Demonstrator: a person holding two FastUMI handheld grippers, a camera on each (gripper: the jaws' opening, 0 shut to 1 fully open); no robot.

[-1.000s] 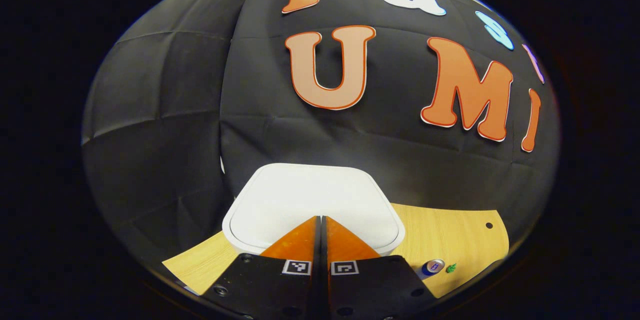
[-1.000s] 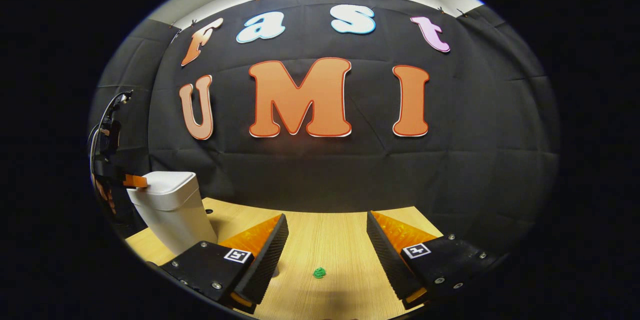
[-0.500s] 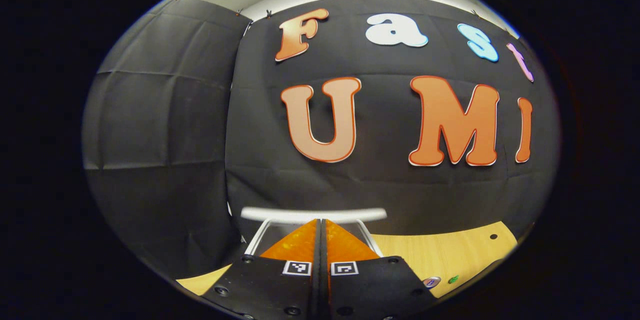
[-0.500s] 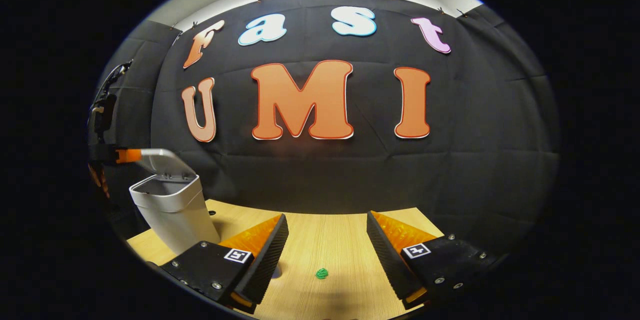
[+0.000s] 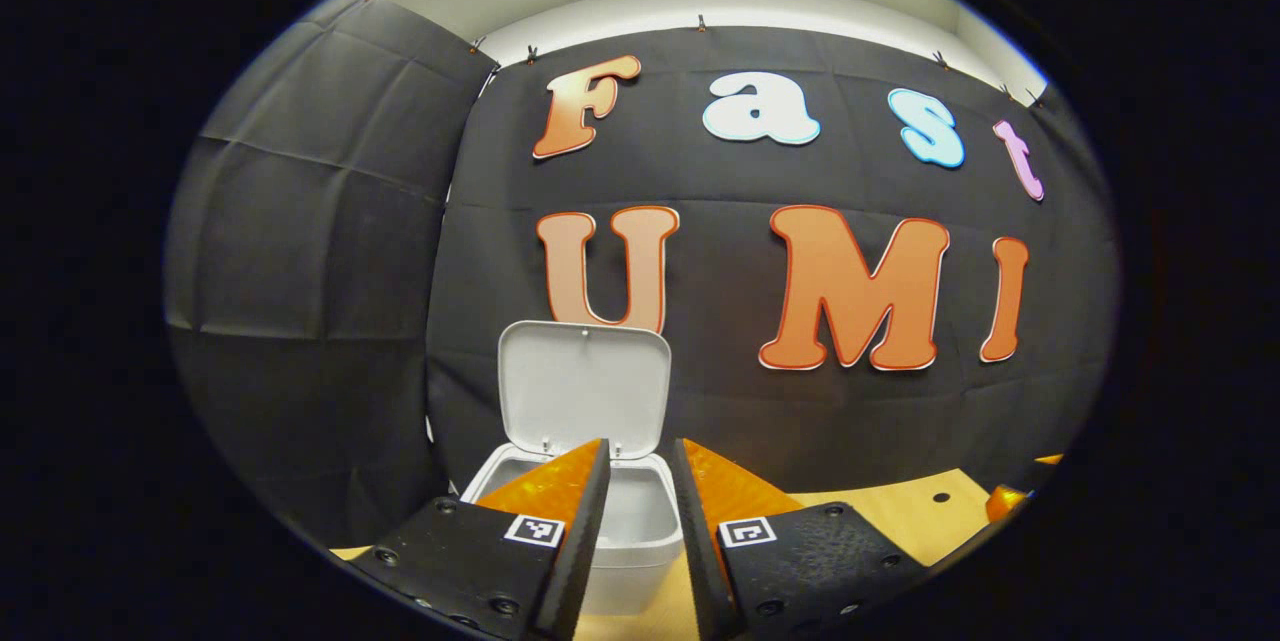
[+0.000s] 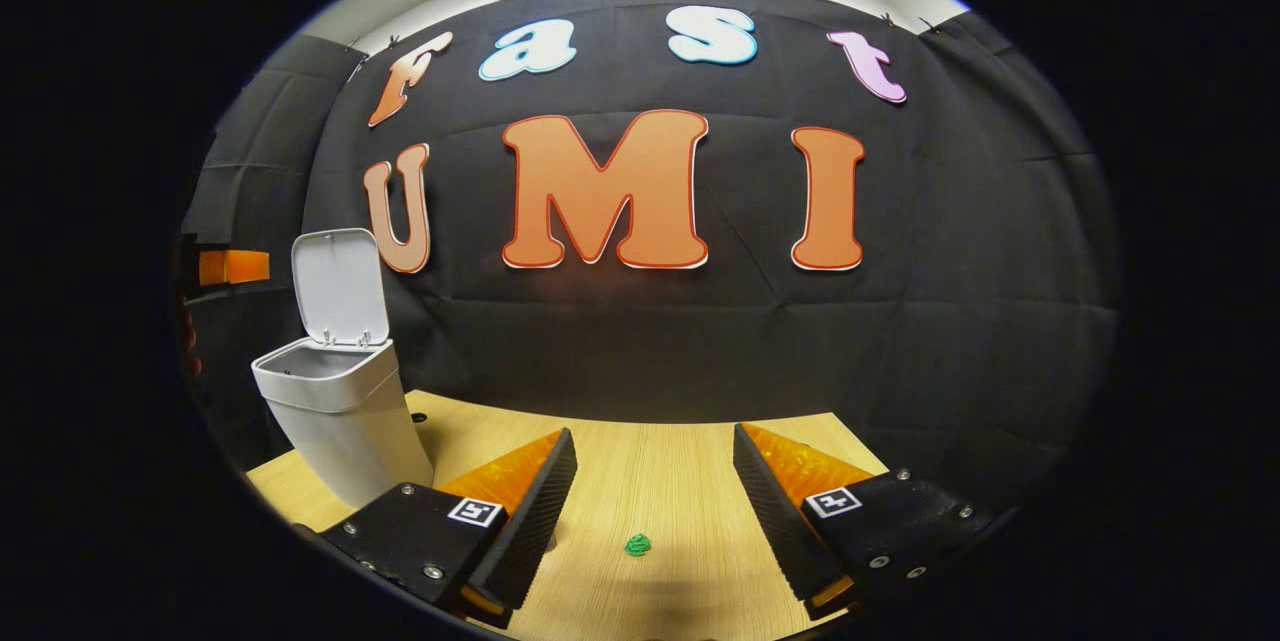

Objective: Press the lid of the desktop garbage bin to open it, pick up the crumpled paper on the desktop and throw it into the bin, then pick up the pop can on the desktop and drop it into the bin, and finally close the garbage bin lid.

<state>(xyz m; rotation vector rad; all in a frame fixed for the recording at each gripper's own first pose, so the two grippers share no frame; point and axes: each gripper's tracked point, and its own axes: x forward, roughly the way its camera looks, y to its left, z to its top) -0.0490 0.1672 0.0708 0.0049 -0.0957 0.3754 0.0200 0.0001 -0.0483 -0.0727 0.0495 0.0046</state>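
Left gripper view: the left gripper (image 5: 638, 481) hangs over the near side of the white plastic desktop garbage bin (image 5: 640, 531), its fingers (image 5: 560, 491) a narrow gap apart with nothing between them. The bin's white rounded lid (image 5: 585, 389) stands upright on its hinges against the black cloth wall (image 5: 300, 251), leaving the mouth uncovered; the fingers hide both front corners of the bin and its lower part is cut off by the edge of the picture. A strip of the light wooden desk (image 5: 890, 521) shows to the right, with a small dark hole in it. At the far right edge an orange shape is cut off, too little of it to tell what it is. A pale ceiling band runs above the cloth

Right gripper view: the right gripper (image 6: 655, 481) is low over the desk, fingers (image 6: 530, 501) wide apart and holding nothing. Between them, on the wood grain, lies a small green crumpled paper ball (image 6: 638, 545). The bin stands well off at the left rear of the desk with the lid raised. Beside the lid, at the left edge, an orange tip of the other gripper is cut off, the rest lost in the dark
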